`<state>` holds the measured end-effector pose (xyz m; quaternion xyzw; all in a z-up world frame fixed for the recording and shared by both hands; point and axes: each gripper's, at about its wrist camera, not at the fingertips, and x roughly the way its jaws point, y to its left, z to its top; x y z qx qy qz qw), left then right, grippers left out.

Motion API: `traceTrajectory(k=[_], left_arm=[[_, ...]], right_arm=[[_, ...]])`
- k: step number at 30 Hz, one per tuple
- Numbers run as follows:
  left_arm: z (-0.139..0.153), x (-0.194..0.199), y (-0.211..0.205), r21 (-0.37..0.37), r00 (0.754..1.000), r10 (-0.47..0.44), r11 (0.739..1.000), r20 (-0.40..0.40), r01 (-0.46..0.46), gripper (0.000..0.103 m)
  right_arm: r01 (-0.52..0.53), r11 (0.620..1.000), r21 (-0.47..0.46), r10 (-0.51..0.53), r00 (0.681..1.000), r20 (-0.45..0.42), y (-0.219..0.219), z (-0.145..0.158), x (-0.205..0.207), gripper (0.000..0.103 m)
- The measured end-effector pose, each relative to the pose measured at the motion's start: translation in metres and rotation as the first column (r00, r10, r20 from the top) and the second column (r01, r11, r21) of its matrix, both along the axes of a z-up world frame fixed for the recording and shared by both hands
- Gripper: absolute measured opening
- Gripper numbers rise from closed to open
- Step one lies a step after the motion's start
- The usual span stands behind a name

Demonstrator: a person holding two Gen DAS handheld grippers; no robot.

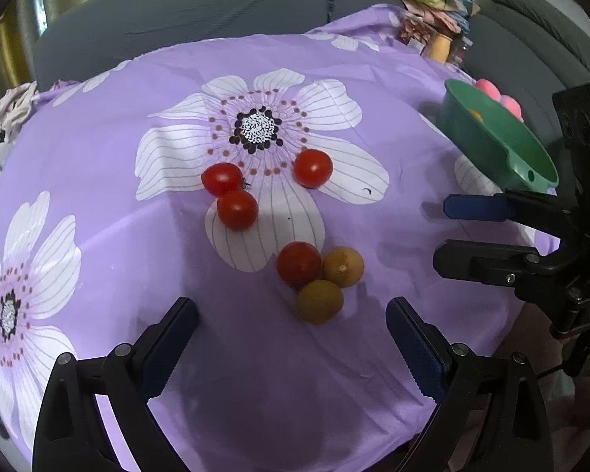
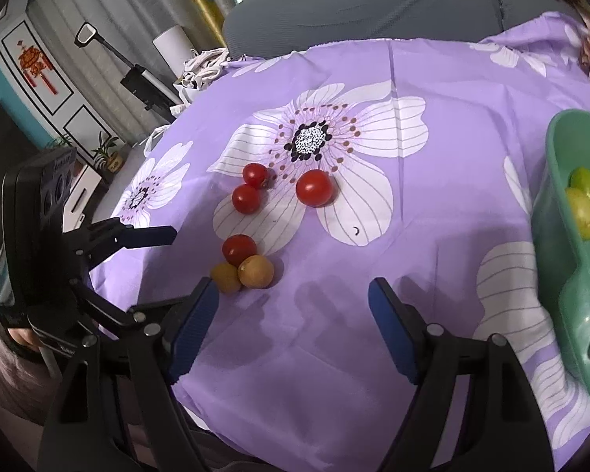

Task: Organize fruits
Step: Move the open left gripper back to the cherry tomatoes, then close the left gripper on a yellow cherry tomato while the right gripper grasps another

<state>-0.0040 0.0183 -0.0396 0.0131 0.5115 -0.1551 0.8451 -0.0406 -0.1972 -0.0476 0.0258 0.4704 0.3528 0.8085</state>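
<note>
Both grippers stand wide open and hold nothing: the left gripper (image 1: 291, 342) sits low in its frame, just below two yellow fruits (image 1: 330, 283) touching a tomato (image 1: 299, 263). From the right gripper (image 2: 293, 306) that cluster lies up-left; the green bowl (image 2: 570, 275) sits right on the purple-clothed surface (image 2: 432, 204).

A purple cloth (image 1: 334, 78) printed with white flowers carries red round tomatoes (image 1: 313, 168) and yellow-brown round fruits (image 1: 343, 266); upper right sits a green plastic bowl (image 1: 491, 145).
</note>
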Motion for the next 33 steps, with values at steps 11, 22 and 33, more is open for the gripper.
traceTrajectory(k=[11,22,33], left_arm=[[0.004,-0.002,-0.010,-0.013,0.997,-0.070,0.997,0.008,0.070,0.096],[-0.010,0.006,-0.012,-0.046,0.995,-0.094,0.995,-0.044,0.092,0.073],[-0.016,0.013,-0.010,-0.075,0.989,-0.127,0.990,-0.074,0.122,0.044]], right_arm=[[-0.031,0.999,0.038,0.033,0.999,-0.037,0.008,-0.005,0.007,0.072],[-0.100,0.994,0.044,0.103,0.991,-0.081,0.027,-0.018,0.016,0.059],[-0.162,0.987,0.005,0.161,0.981,-0.106,0.050,-0.030,0.023,0.038]])
